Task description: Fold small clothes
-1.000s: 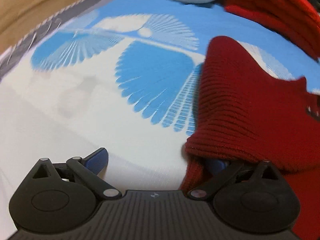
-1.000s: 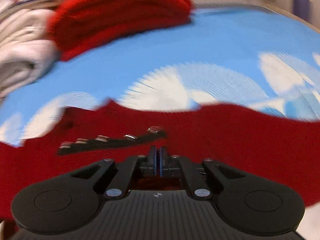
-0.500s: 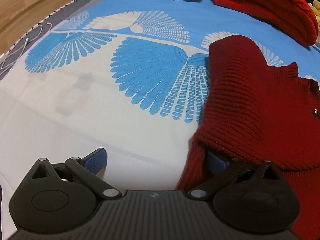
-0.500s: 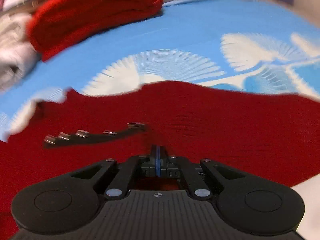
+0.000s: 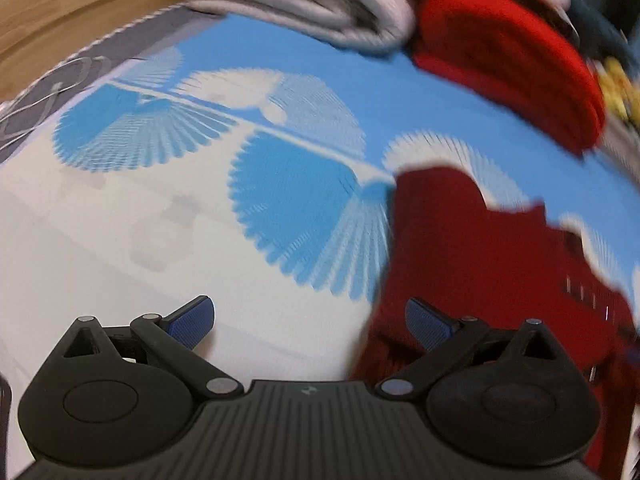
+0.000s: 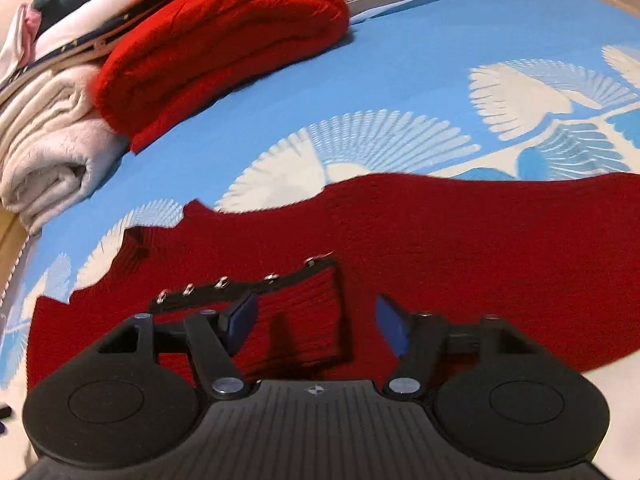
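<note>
A dark red knit sweater [image 6: 460, 248] lies flat on a blue and white patterned cloth [image 6: 420, 68]. A black strip with metal snaps [image 6: 240, 284] runs across it. My right gripper [image 6: 316, 322] is open just above the sweater, its blue pads on either side of a ribbed patch below the strip. In the left wrist view the sweater [image 5: 492, 264] lies at the right. My left gripper [image 5: 310, 322] is open and empty at the sweater's left edge, with its right fingertip [image 5: 426, 324] over the knit.
A folded bright red sweater [image 6: 224, 48] and a folded cream garment [image 6: 52, 140] sit at the back of the cloth, with more clothes stacked behind. They also show in the left wrist view [image 5: 512, 56]. A wooden edge [image 5: 80, 4] lies far left.
My right gripper has opened and let go of the sweater. My left gripper has drawn back, so its right finger is no longer under the sweater's fold.
</note>
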`<state>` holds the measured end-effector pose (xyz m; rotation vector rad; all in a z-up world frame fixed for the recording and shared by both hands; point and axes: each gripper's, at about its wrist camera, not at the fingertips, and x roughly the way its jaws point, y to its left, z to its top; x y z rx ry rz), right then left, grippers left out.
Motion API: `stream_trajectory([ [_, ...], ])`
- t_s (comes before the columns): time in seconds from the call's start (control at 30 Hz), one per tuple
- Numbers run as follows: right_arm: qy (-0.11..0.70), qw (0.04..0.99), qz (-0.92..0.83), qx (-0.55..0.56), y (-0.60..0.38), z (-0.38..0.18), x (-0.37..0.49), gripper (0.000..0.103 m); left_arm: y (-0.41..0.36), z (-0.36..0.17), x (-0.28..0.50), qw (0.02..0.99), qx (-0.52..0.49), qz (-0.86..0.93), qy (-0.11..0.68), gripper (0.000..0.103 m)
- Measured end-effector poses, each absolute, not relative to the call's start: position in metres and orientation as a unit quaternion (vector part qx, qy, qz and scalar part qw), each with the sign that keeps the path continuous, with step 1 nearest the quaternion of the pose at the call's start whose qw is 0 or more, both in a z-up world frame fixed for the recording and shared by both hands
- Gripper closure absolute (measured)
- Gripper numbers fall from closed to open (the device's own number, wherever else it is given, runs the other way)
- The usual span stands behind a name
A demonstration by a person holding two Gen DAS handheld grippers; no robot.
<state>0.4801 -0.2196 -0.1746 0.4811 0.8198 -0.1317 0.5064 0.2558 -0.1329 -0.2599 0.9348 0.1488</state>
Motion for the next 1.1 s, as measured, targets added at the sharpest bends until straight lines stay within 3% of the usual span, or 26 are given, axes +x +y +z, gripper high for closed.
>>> stream_trajectory([
  [0.07,0.403,0.887,-0.06,0.217,-0.211,-0.182,0.489,0.036,0.258,-0.133,0.513,0.88,-0.152,0.073,0.443,0.001],
  [0.1,0.404,0.89,-0.058,0.205,-0.206,-0.185,0.491,0.041,0.257,-0.134,0.518,0.879,-0.159,0.075,0.443,0.001],
  [0.13,0.407,0.895,-0.056,0.174,-0.197,-0.185,0.493,0.058,0.254,-0.133,0.523,0.881,-0.156,0.078,0.44,0.001],
  [0.17,0.411,0.9,-0.065,0.129,-0.187,-0.183,0.496,0.085,0.25,-0.132,0.528,0.885,-0.145,0.086,0.434,0.001],
  [0.23,0.395,0.912,-0.048,0.096,-0.175,-0.165,0.493,0.092,0.243,-0.13,0.537,0.893,-0.12,0.1,0.423,0.001],
  [0.4,0.316,0.942,-0.002,0.111,-0.183,-0.105,0.469,0.092,0.227,-0.134,0.553,0.9,-0.099,0.115,0.41,0.001],
  [0.53,0.428,0.899,-0.052,0.077,-0.202,-0.166,0.493,0.091,0.202,-0.162,0.566,0.895,-0.043,0.129,0.425,0.001],
  [0.67,0.397,0.913,-0.045,0.081,-0.206,-0.186,0.484,0.089,0.187,-0.201,0.571,0.872,0.093,0.216,0.429,0.003],
  [0.73,0.389,0.916,-0.036,0.094,-0.21,-0.183,0.481,0.089,0.198,-0.201,0.572,0.869,0.079,0.234,0.428,0.004],
  [0.8,0.374,0.922,-0.016,0.103,-0.213,-0.174,0.479,0.09,0.211,-0.19,0.572,0.871,0.04,0.232,0.432,0.013],
  [0.87,0.351,0.929,0.005,0.12,-0.213,-0.164,0.477,0.09,0.215,-0.171,0.568,0.884,-0.004,0.202,0.422,0.013],
  [0.97,0.345,0.932,0.013,0.11,-0.212,-0.16,0.478,0.09,0.198,-0.149,0.562,0.905,-0.04,0.134,0.402,0.01],
  [1.07,0.374,0.922,-0.006,0.103,-0.218,-0.171,0.484,0.089,0.164,-0.147,0.559,0.911,-0.028,0.072,0.404,0.0],
  [1.1,0.397,0.913,-0.016,0.098,-0.22,-0.181,0.486,0.083,0.153,-0.153,0.561,0.91,-0.011,0.065,0.41,0.0],
])
